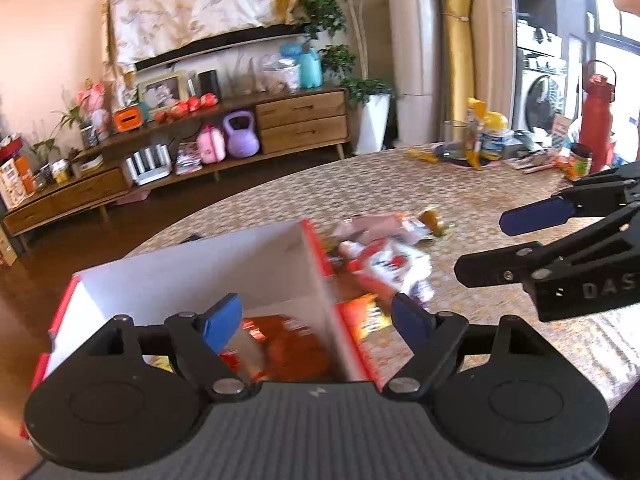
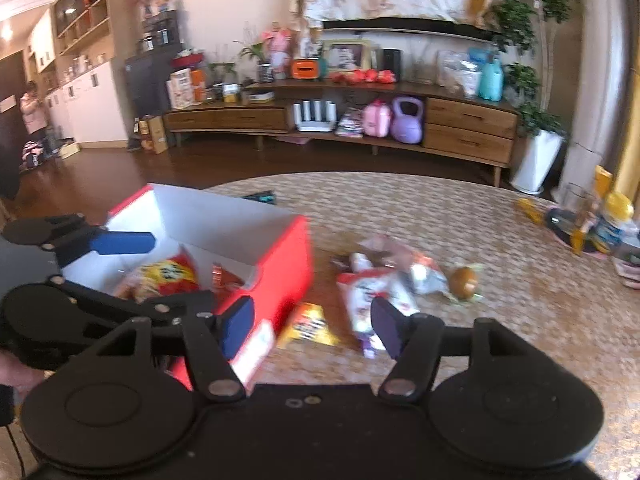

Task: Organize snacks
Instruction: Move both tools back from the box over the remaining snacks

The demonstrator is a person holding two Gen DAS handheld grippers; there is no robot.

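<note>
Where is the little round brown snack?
In the right wrist view, the round brown snack lies on the table, right of the loose snack pile, away from the red box.

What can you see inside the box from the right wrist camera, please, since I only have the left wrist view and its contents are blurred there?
Observer: A yellow and red snack bag lies inside the box, on its white floor.
Operator: Thank you. Does the outside of the box carry anything I can't see?
Observer: Yes, a white label sits low on its red outer wall.
Operator: Is anyone else in the room?
Observer: A person stands far off at the left, by the white cabinets.
</note>
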